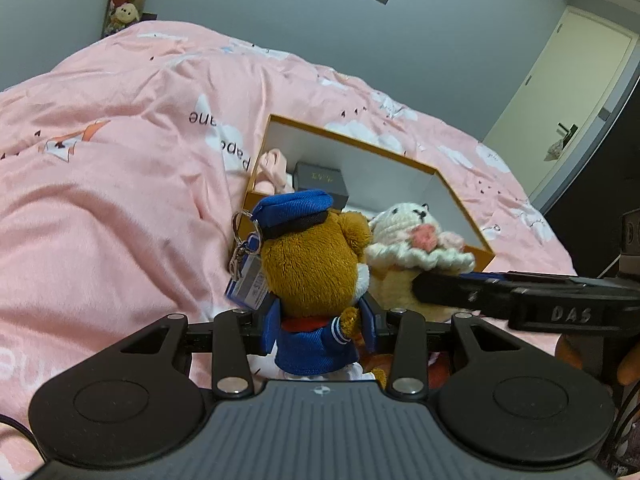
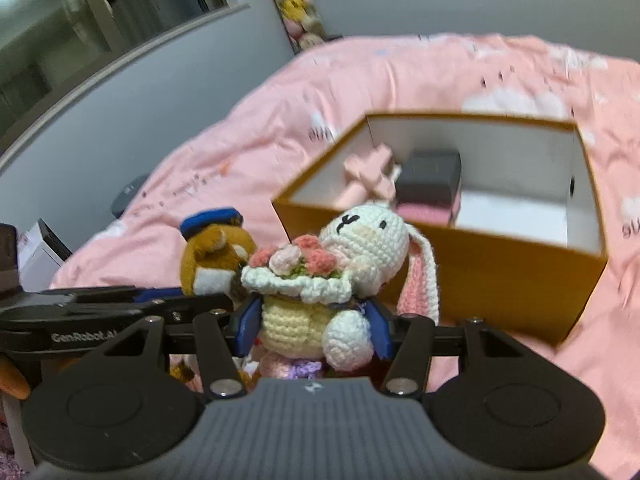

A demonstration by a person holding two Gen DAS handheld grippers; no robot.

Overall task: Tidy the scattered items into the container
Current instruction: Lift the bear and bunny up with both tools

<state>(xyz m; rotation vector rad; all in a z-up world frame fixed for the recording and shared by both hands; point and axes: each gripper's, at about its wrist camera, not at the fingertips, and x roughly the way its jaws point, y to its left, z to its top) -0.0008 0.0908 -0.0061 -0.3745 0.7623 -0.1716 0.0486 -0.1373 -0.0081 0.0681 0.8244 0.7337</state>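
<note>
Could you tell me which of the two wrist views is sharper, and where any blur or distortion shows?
Left wrist view: sharp; the bear plush and orange box are crisp, though the fisheye bends the bed and door. Right wrist view: motion-blurred; the box edges and bedspread print smear, while the crochet bunny in the hand-held gripper stays fairly clear, and a lamp glares top left.

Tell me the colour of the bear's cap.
Blue with a dark band; the cap shows best in the left wrist view.

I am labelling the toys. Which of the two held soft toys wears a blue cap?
The brown bear in the left gripper. The white crochet rabbit in the right gripper has none and carries flowers.
</note>
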